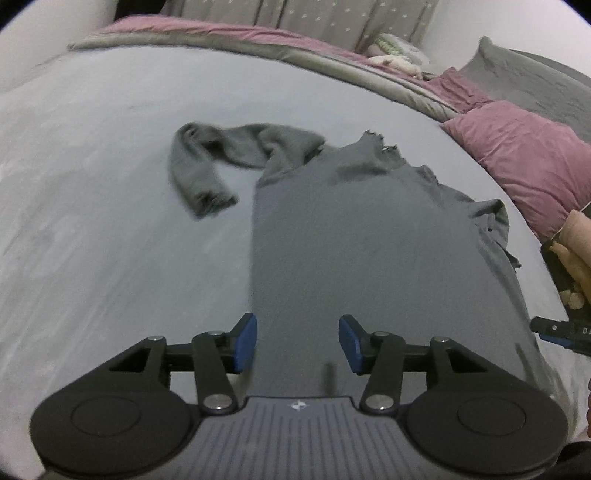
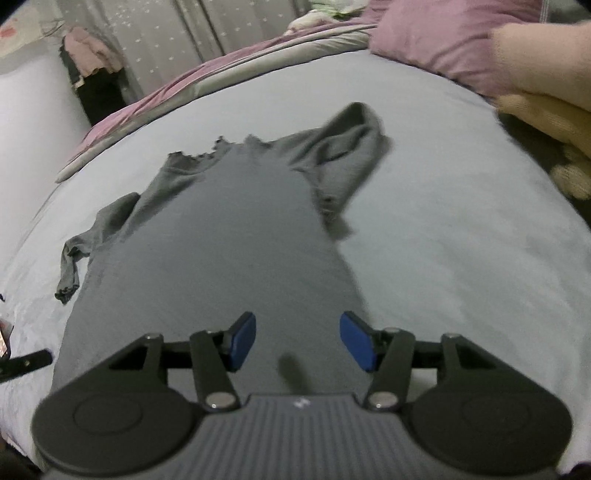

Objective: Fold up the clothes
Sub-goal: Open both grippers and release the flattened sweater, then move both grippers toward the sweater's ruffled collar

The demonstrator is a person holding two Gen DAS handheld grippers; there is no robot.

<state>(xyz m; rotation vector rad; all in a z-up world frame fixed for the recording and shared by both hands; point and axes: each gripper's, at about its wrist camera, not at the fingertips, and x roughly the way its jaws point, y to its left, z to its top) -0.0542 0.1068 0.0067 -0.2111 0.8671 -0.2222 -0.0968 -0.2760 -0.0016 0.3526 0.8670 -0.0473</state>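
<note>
- A dark grey long-sleeved top (image 1: 369,236) made of soft knit cloth lies flat on a big pale grey bed sheet (image 1: 110,221).
- In the left wrist view the top runs from 6 o'clock up to about 12 o'clock, where its frilly neck edge is.
- One sleeve (image 1: 207,162) bends away toward 10 o'clock and curls back down on the sheet.
- The other sleeve is bunched along the top's side at about 3 o'clock.
- The left gripper (image 1: 297,341), black with blue pads, hangs over the bottom end of the top. Its jaws are spread wide and hold nothing.
- In the right wrist view the same top (image 2: 229,251) stretches from 6 o'clock to 12 o'clock.
- Here one sleeve is folded in a heap at about 1 o'clock, and the thin one trails off at 9 o'clock.
- The right gripper (image 2: 297,341) is over the bottom end too. Its jaws are wide apart with nothing between them.
- A pink soft pillow (image 1: 532,162) sits at 2 o'clock, at the edge of the sheet.
- A pink and grey folded blanket (image 1: 229,35) lies along the far edge at 12 o'clock.
- The pictures are a bit blurry.
</note>
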